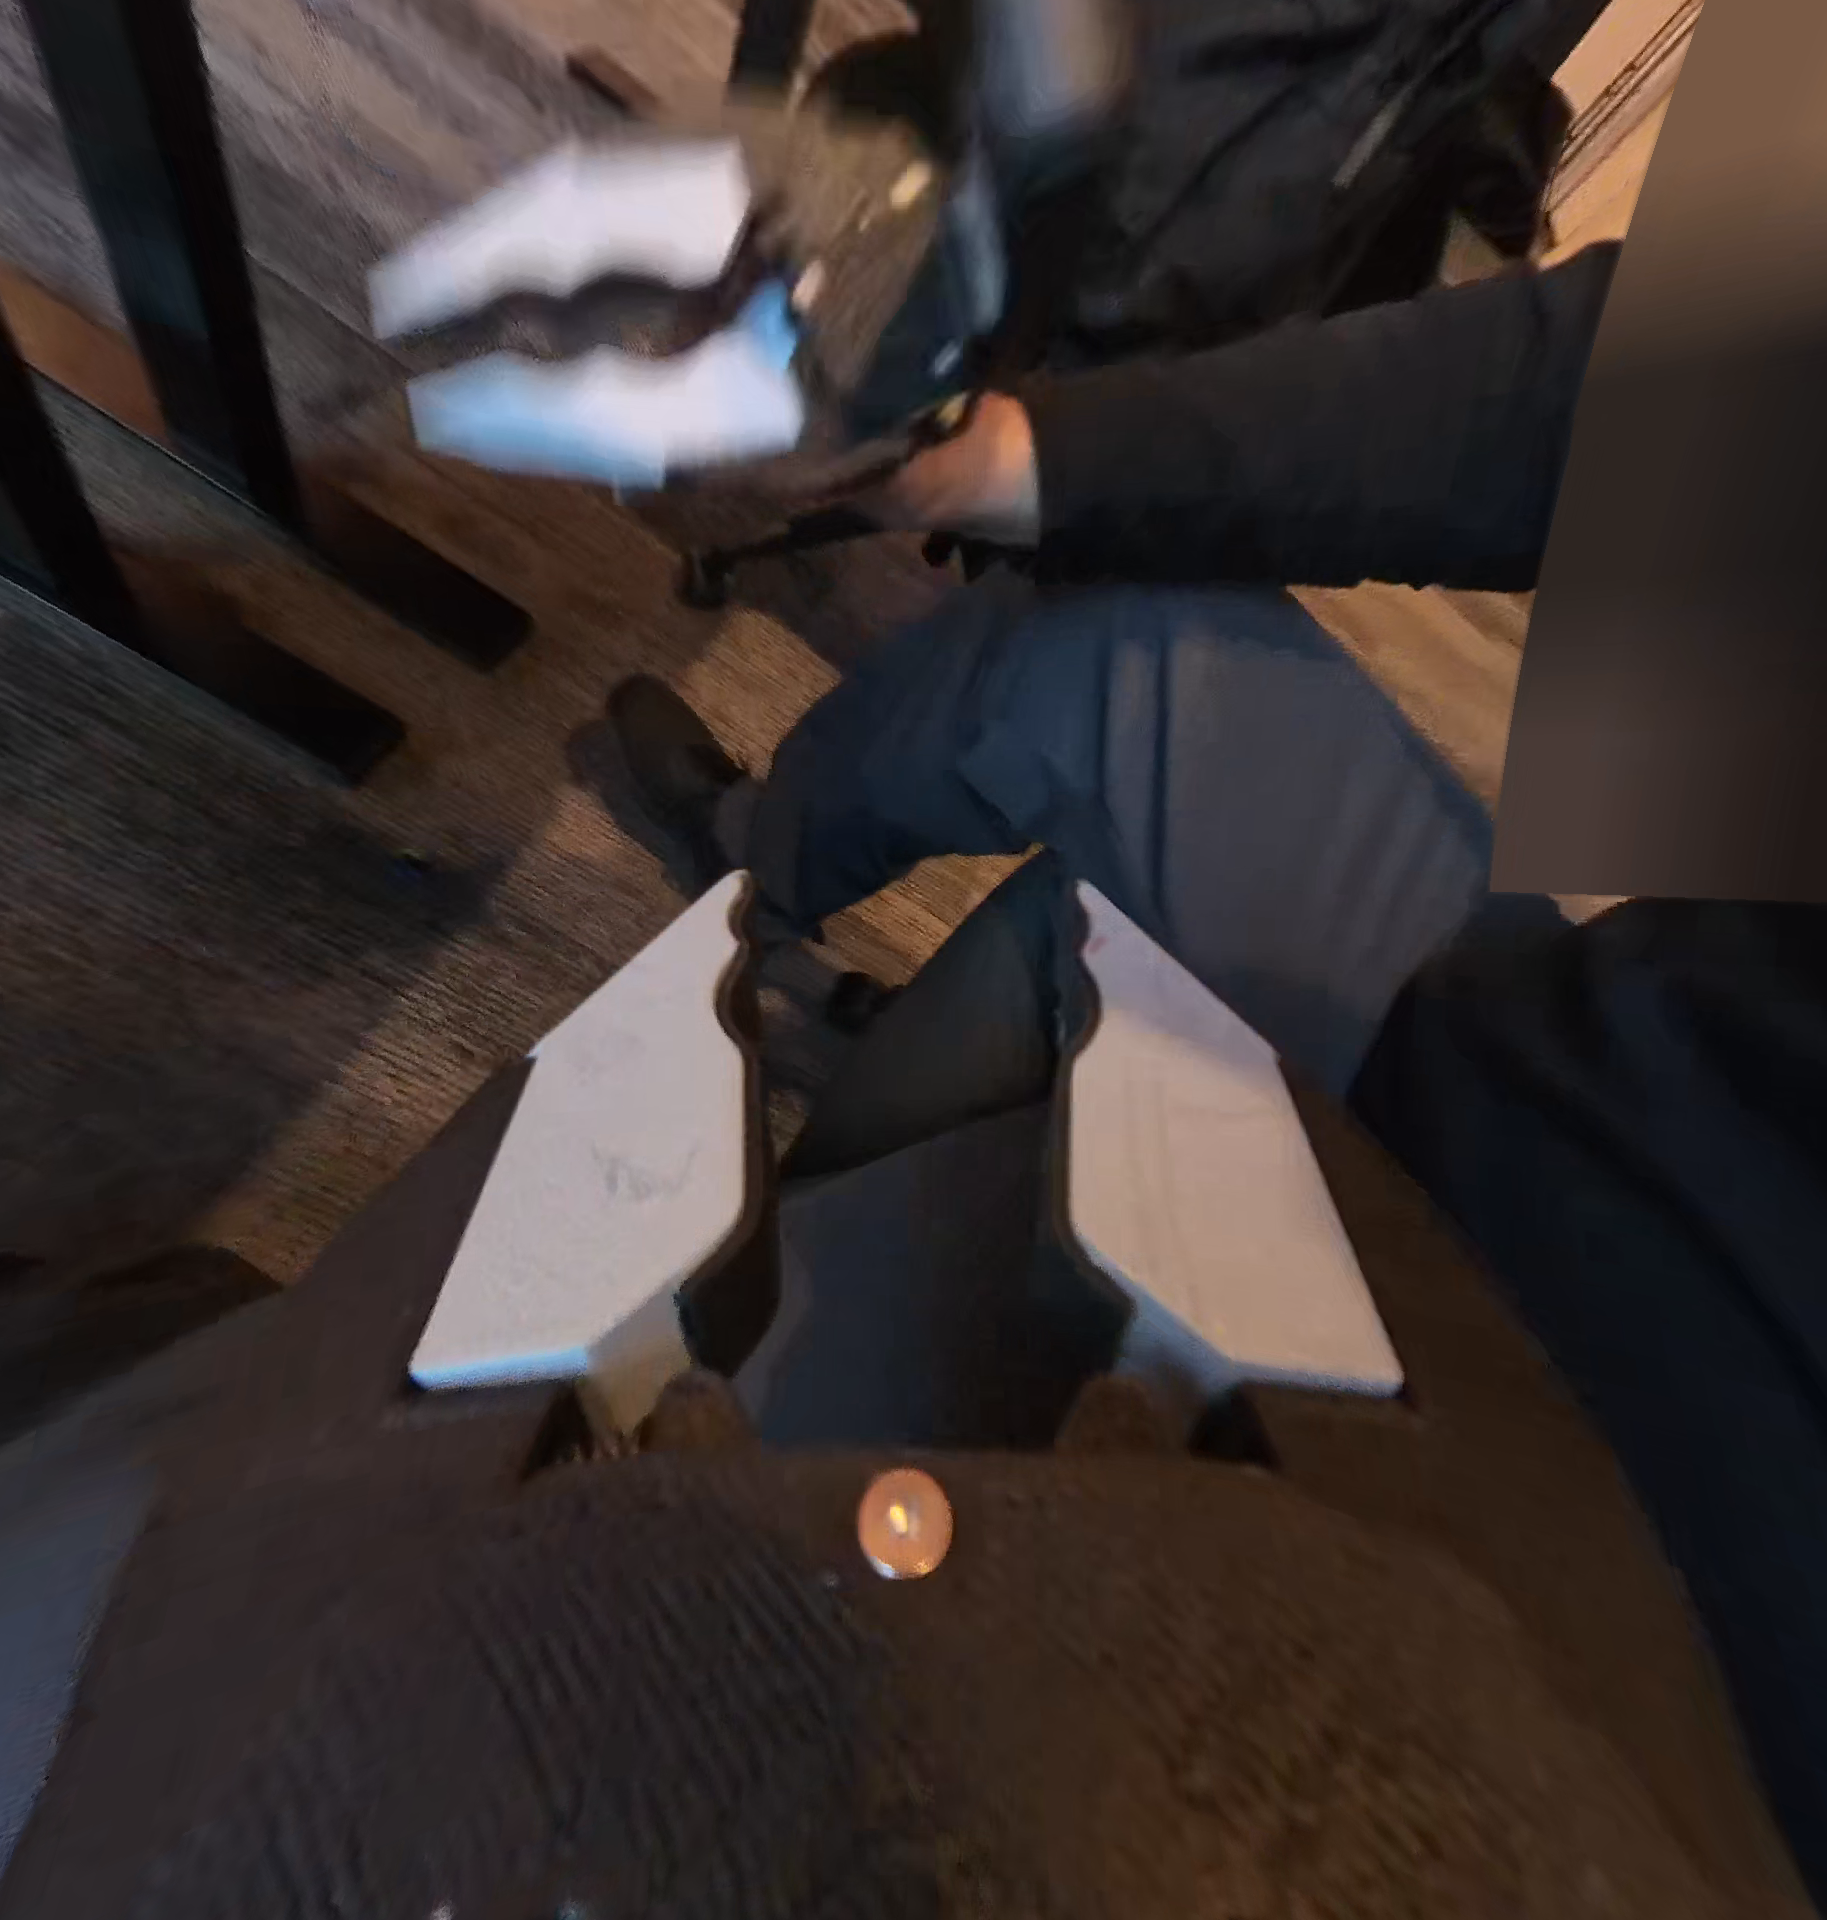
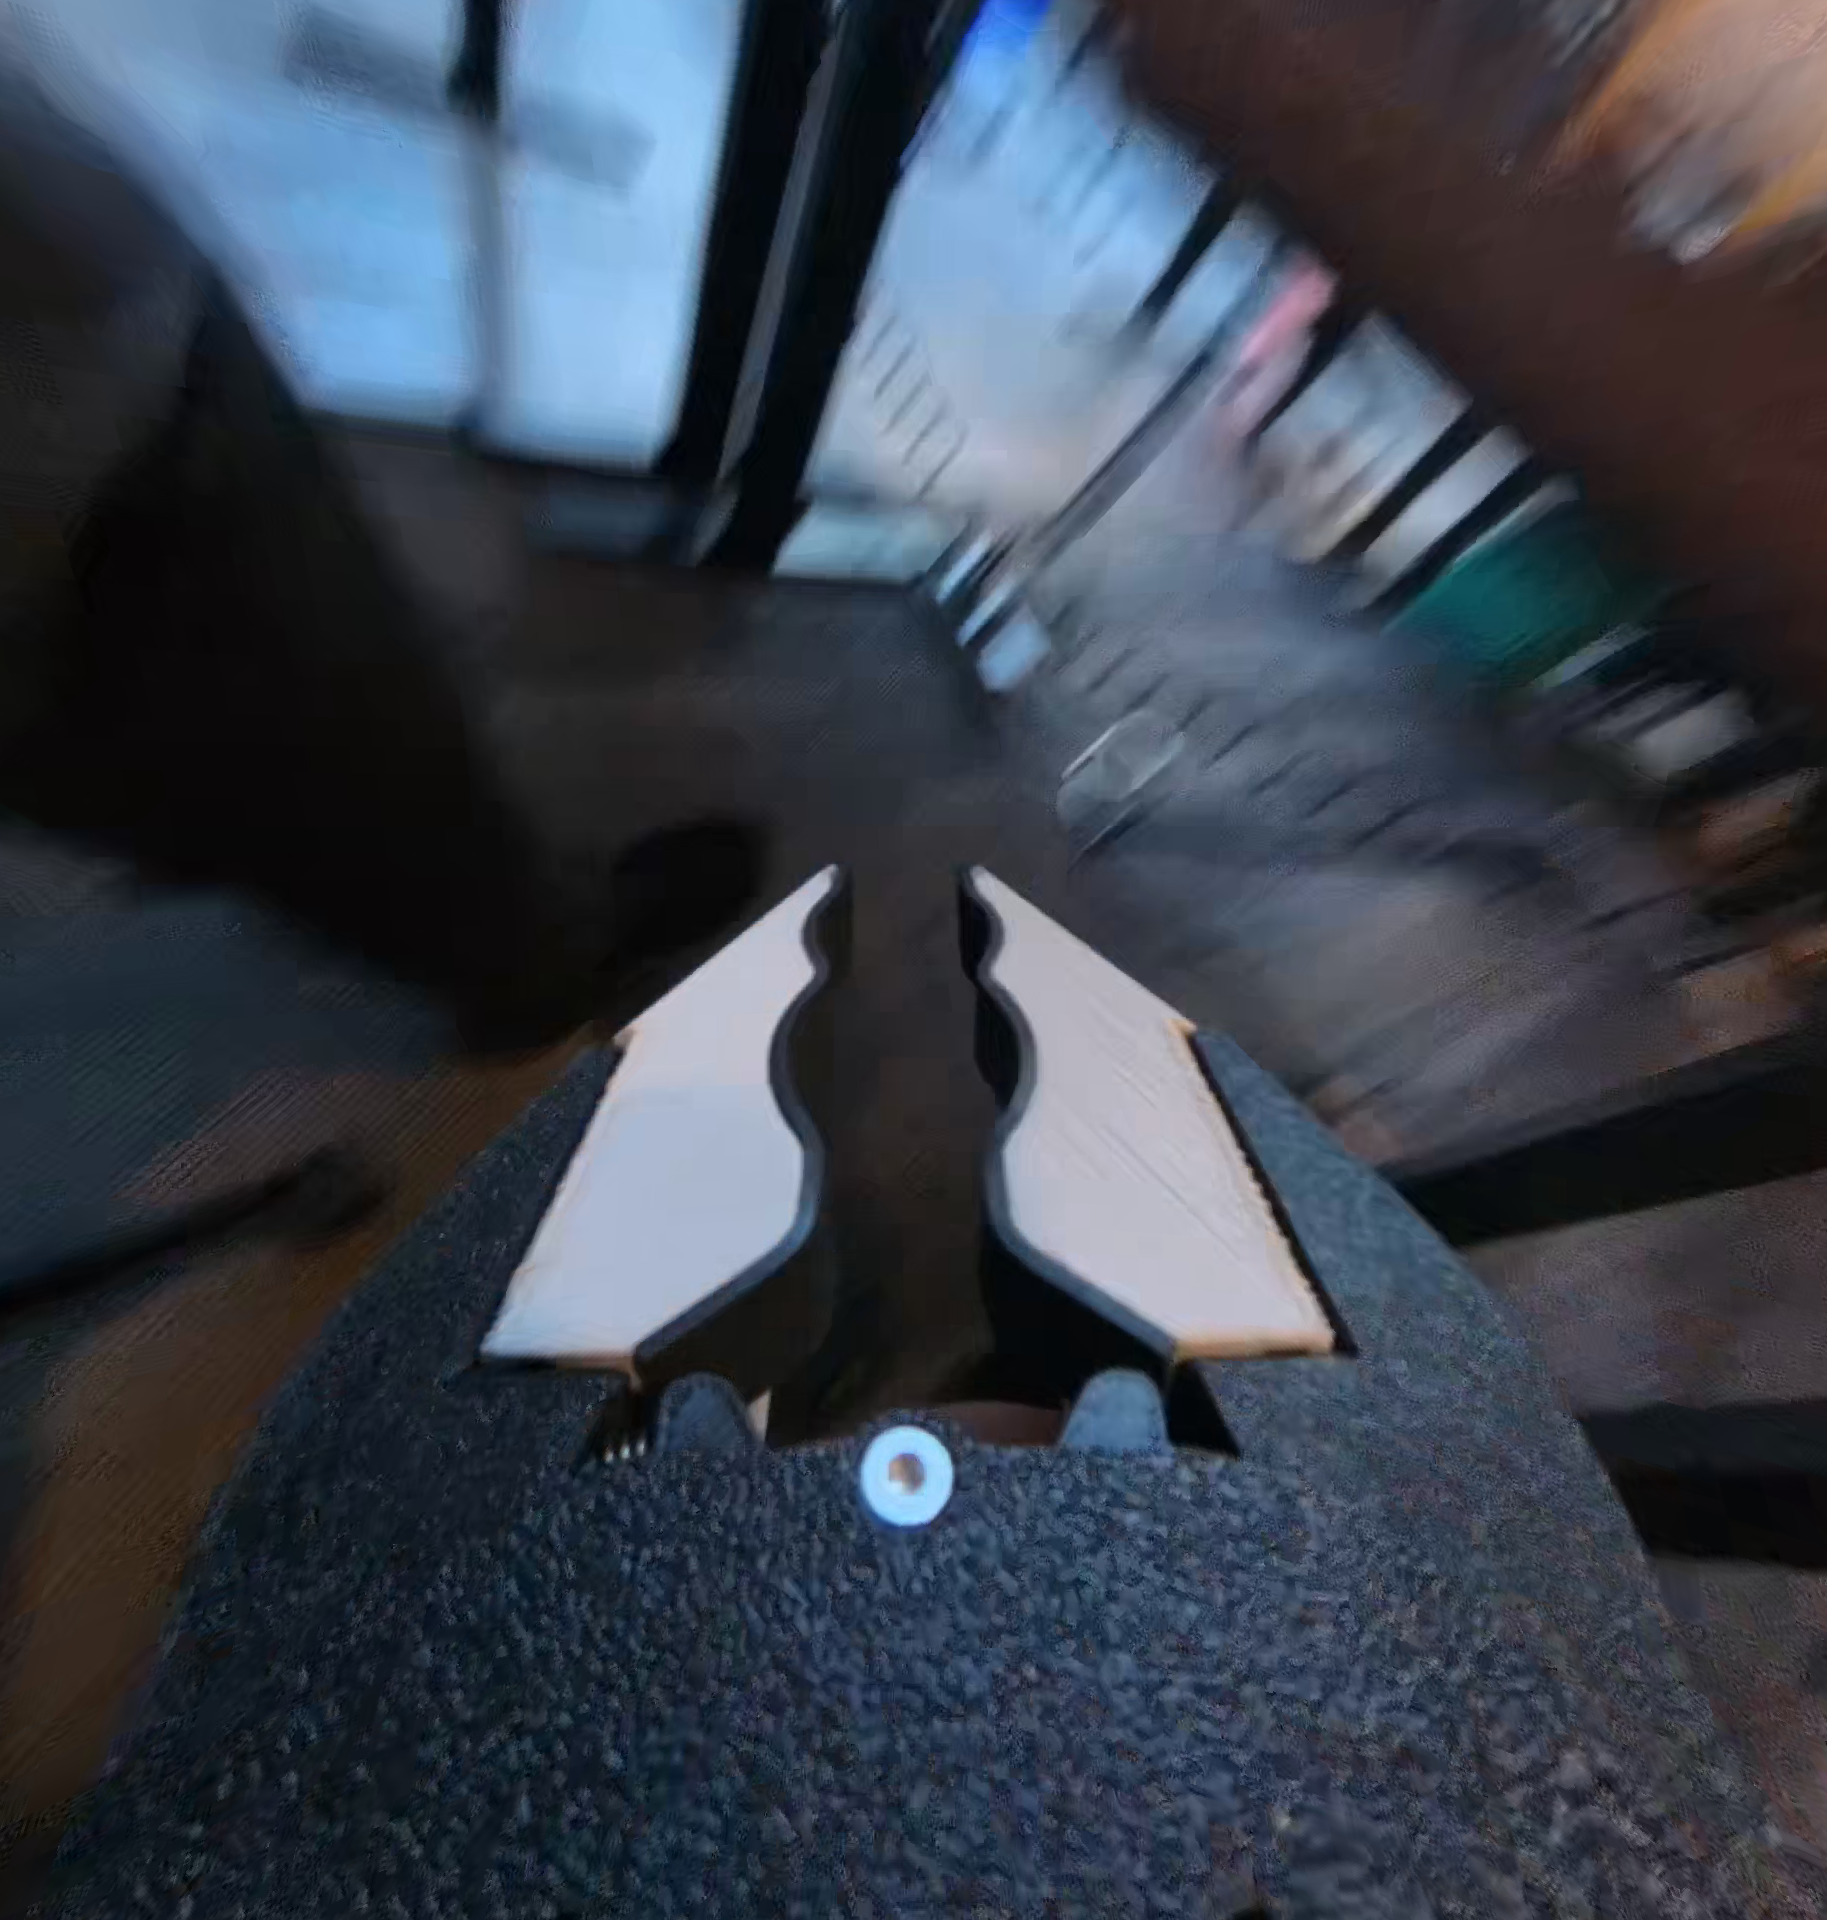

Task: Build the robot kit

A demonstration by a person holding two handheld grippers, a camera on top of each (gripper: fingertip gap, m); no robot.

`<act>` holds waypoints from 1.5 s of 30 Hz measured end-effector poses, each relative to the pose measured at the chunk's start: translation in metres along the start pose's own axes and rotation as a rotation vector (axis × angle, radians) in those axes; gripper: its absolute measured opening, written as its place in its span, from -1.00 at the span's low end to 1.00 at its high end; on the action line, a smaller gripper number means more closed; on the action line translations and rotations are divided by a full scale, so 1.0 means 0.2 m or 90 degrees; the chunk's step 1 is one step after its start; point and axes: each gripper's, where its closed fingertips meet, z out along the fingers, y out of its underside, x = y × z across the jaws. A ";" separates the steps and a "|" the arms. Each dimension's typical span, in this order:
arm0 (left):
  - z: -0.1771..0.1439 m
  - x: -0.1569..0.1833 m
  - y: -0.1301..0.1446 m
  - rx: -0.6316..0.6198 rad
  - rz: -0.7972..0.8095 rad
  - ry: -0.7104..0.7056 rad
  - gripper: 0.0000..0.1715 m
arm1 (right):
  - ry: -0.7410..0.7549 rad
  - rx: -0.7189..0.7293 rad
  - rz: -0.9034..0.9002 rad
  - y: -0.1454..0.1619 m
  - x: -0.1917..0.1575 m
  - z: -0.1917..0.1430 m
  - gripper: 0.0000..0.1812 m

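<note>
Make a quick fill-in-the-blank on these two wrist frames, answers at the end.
1. Both of the left gripper's fingers are spread, so it is ____.
2. Between the right gripper's fingertips lies a narrow gap holding ____.
3. The person's knee is covered in fabric coloured dark ____.
4. In the left wrist view, the right gripper is held by a bare ____.

Answers: open; nothing; blue; hand

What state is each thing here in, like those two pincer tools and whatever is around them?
Left gripper: fingers open, empty, above a knee.
Right gripper: fingers open, empty; also seen blurred in the left view.
Knee: bent, in dark blue trousers.
Shoe: flat on the floor.
Floor: carpet and wood strips.
</note>
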 end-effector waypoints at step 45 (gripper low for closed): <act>0.14 -0.38 -0.43 0.007 0.039 0.060 -0.60 | -0.480 -0.451 0.351 0.92 -0.41 0.08 -0.59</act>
